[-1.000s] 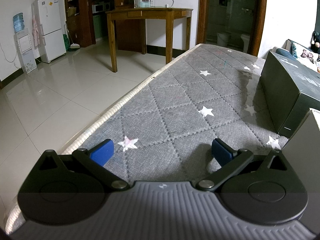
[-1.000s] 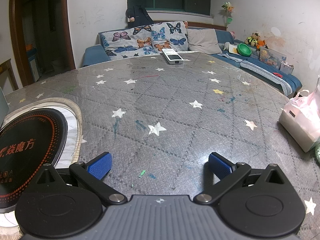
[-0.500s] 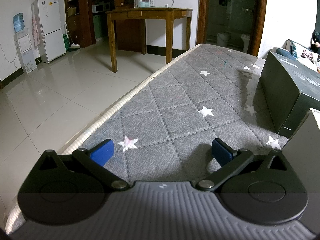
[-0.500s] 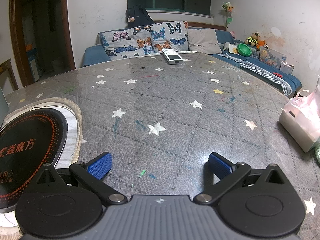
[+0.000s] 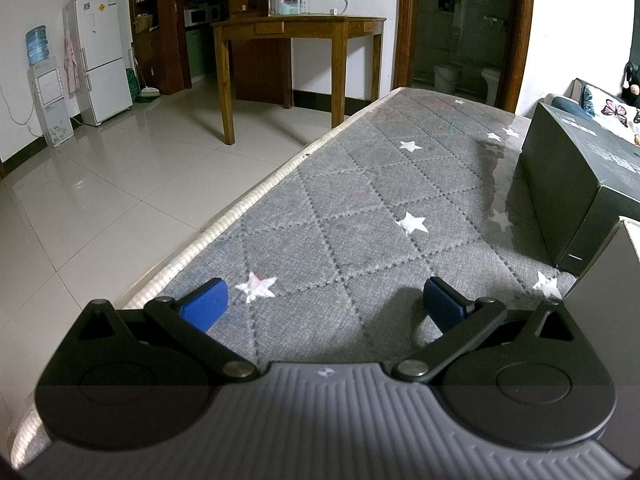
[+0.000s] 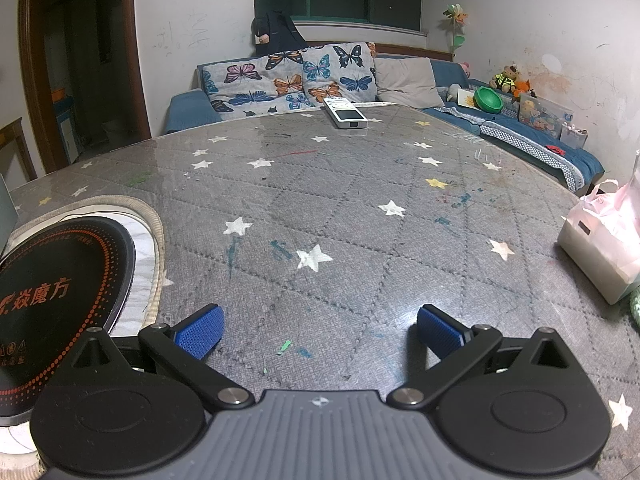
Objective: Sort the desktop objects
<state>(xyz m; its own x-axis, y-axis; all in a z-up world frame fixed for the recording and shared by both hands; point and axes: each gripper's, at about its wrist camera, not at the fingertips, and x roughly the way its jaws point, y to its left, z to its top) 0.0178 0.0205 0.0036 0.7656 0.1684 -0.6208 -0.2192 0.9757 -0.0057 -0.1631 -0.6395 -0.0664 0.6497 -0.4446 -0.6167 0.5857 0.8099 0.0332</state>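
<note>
A: Hovering both tools low over the star-quilted table (image 6: 360, 216), you've got nothing picked yet. Left gripper (image 5: 322, 304) has its jaws spread wide, empty; right gripper (image 6: 318, 330) same, wide apart & empty.

B: So where's the stuff to sort?

A: Remote (image 6: 345, 113) lies at the far edge, center, well apart from your right tool. Pink bag (image 6: 604, 240) sits at the right edge. Black round cooktop (image 6: 52, 280) is near left. Dark box (image 5: 580, 184) stands right of your left tool.

B: Which step, then?

A: Looks like the very start, approx. zero sorted. Next, I'd say reach fwd w/ the right tool to the remote, line the pads across its narrow width, then close.
</note>
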